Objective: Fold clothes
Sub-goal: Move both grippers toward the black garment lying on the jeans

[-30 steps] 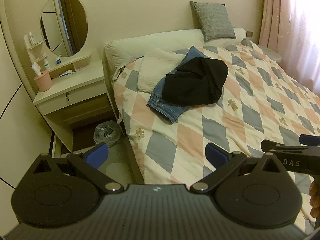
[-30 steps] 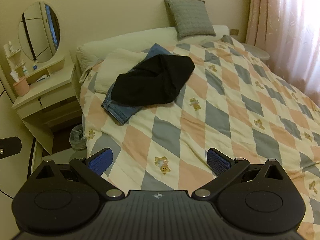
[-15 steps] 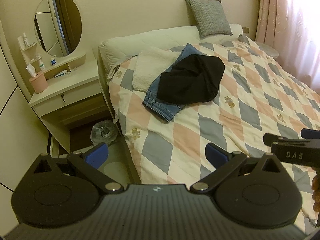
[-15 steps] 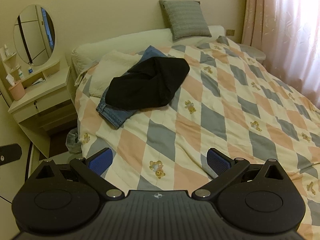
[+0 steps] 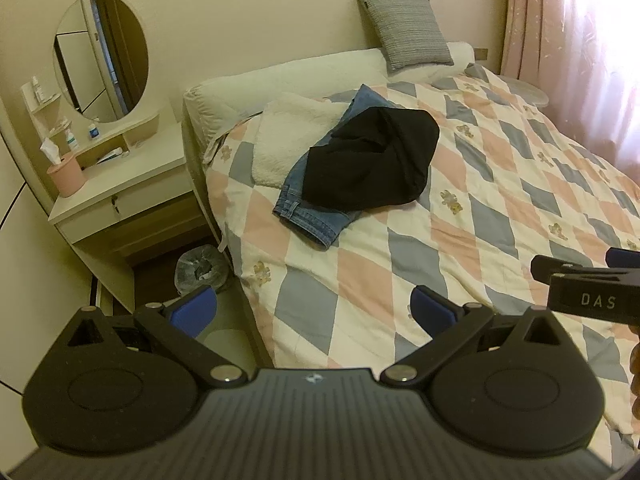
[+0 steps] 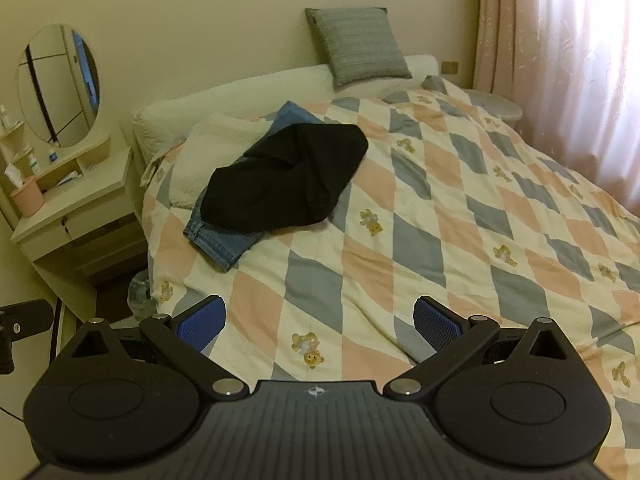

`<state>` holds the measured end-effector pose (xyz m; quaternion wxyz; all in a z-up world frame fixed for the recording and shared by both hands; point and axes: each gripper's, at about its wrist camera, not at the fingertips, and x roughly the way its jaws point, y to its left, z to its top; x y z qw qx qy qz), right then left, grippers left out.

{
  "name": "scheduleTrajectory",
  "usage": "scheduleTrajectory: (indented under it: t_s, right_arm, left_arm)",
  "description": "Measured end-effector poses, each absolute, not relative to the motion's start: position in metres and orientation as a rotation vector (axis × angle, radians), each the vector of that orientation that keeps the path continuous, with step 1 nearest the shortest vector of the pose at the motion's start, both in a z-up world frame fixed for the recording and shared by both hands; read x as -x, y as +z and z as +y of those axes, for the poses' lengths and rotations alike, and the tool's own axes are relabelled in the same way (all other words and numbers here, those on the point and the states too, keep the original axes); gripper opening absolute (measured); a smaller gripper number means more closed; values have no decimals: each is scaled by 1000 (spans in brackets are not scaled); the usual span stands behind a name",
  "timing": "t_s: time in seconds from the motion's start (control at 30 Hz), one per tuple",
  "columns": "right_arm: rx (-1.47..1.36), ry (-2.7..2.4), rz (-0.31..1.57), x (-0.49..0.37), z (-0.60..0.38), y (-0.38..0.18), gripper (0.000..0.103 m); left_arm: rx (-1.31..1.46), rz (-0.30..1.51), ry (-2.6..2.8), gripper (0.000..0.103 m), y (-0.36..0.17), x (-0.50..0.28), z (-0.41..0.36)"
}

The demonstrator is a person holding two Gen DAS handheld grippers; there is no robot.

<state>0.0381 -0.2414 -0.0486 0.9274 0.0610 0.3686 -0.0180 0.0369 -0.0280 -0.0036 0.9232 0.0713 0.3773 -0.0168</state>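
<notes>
A crumpled black garment (image 5: 370, 162) (image 6: 282, 182) lies on top of blue jeans (image 5: 310, 218) (image 6: 218, 242) near the head of a bed covered by a pink, grey and cream diamond quilt (image 5: 460, 240) (image 6: 440, 232). Beside them rests a folded cream fleece (image 5: 290, 140) (image 6: 212, 148). My left gripper (image 5: 314, 312) is open over the bed's near left edge, well short of the clothes, with nothing between its blue pads. My right gripper (image 6: 320, 320) is open above the quilt's near part, also empty. The right gripper's side (image 5: 588, 288) shows in the left wrist view.
A white vanity table (image 5: 120, 192) with an oval mirror (image 5: 100, 56) and a pink tissue box (image 5: 66, 174) stands left of the bed. A bin with a plastic liner (image 5: 200, 272) sits on the floor between them. A grey cushion (image 5: 408, 30) leans on the wall; pink curtains (image 6: 560, 60) hang right.
Both grippers have drawn back and risen slightly, so the clothes look a little farther and higher in view. Jaws stay open; nothing was grasped.
</notes>
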Motion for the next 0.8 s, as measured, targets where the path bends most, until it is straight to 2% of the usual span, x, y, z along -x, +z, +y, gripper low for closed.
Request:
scheduleTrajectory:
  t_s: [0.2,0.43,0.8]
  right_arm:
    - [-139,-58,754,-43,-246,-52,103]
    - [-119,-36,652,-49,-240,-58,103]
    - [37,-30,676,-104,-197,-95,102]
  left_arm:
    - [-150,790,-66,102,-10,-52,-32]
    - [-134,851,-119,102,-33,-81,-15]
    - [-141,908,-179,102,-73,-155,24]
